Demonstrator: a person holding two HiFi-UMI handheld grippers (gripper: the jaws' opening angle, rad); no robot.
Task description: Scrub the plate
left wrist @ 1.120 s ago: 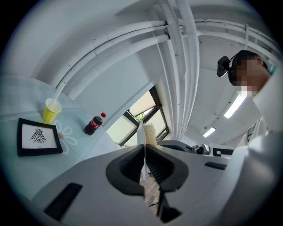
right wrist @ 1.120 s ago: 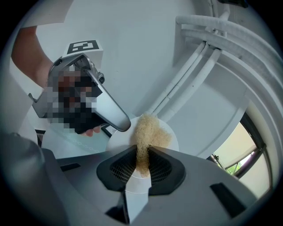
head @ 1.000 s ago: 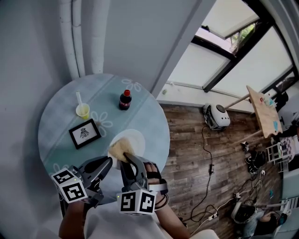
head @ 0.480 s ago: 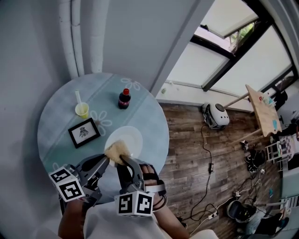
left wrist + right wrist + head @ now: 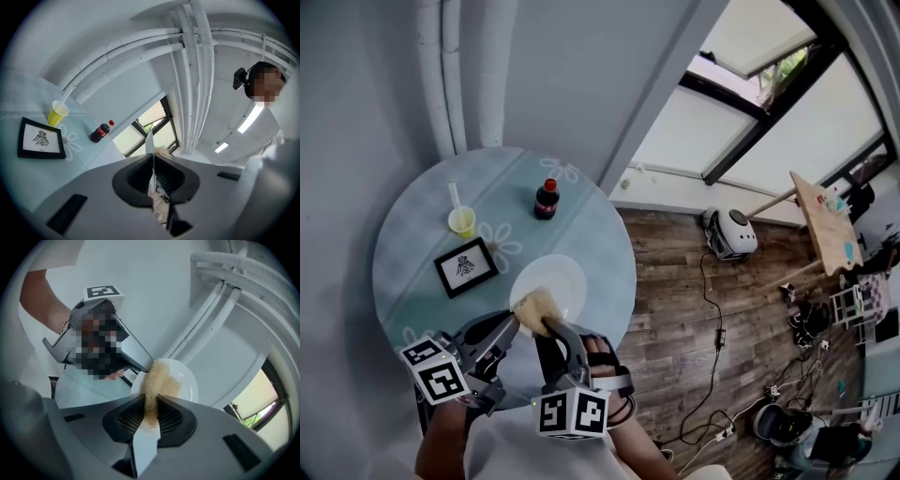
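Note:
A white plate (image 5: 553, 278) is over the near part of the round table (image 5: 412, 225). My left gripper (image 5: 512, 324) is shut on its near-left rim. In the left gripper view the plate (image 5: 150, 143) shows edge-on between the jaws of the left gripper (image 5: 153, 169). My right gripper (image 5: 549, 327) is shut on a tan fibrous scrubber (image 5: 534, 305), which rests on the plate's near side. In the right gripper view the scrubber (image 5: 158, 378) runs from the right gripper (image 5: 151, 405) onto the plate (image 5: 185, 383). There the left gripper (image 5: 146, 363) meets the rim.
On the table stand a cola bottle (image 5: 545, 200), a yellow cup with a straw (image 5: 461, 220) and a black-framed picture (image 5: 462, 267). Right of the table is wooden floor with cables and a white device (image 5: 731, 232). Pipes run up the wall behind.
The scrubber has slid a little toward the plate's near rim, and more of the plate's face shows. The left gripper has kept its hold on the rim.

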